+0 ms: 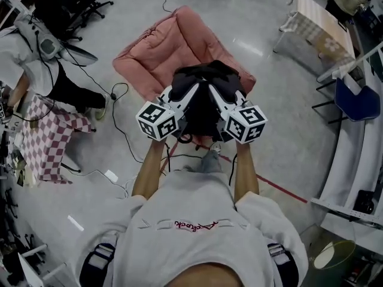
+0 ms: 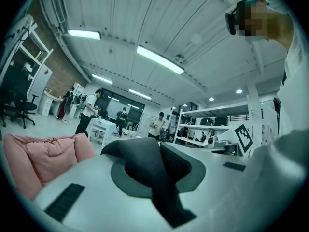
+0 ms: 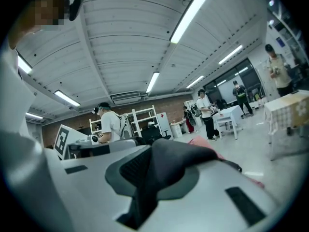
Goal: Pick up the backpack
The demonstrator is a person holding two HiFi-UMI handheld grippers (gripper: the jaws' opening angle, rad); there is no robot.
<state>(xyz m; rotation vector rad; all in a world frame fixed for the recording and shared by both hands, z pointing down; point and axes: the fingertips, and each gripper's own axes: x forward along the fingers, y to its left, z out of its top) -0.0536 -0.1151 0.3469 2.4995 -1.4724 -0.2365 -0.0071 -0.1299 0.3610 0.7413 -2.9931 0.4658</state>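
The black backpack hangs between my two grippers, over the near edge of a pink cushion seat. My left gripper is shut on a black padded strap of the backpack. My right gripper is shut on the other black strap. Both grippers point level, side by side, with their marker cubes nearest me. In the left gripper view the strap runs between the jaws of the left gripper. The right gripper shows the same in its own view. The backpack's lower part is hidden behind the grippers.
Cables trail over the grey floor left of the seat. A checked cloth table stands at the left, another table at the top right, a blue chair at the right. Several people stand far off.
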